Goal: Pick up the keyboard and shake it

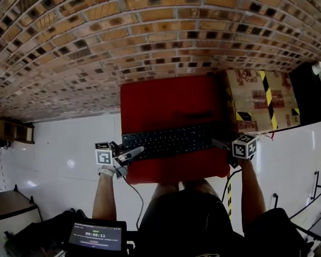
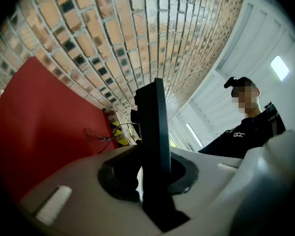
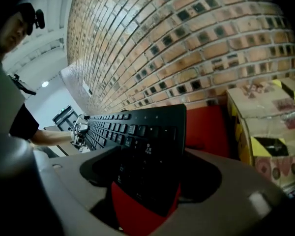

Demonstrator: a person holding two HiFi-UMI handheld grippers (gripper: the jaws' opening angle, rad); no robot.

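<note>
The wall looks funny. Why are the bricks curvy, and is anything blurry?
Head view: the wide lens bows the brick wall into an arch. Left gripper view: bricks fan out, keyboard edge close and dark. Right gripper view: nearest keys blur.

The keyboard (image 1: 168,141) seems matt plastic, the wall (image 1: 150,31) rough brick.

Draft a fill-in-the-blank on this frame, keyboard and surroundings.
The keyboard, clamped at its ends by the left hand-held gripper and the right hand-held gripper, is coloured ____.
The table is coloured ____.
The wall is built of ____.
In the head view, the box stands to the table's ____.
Missing: black; red; brick; right.
</note>
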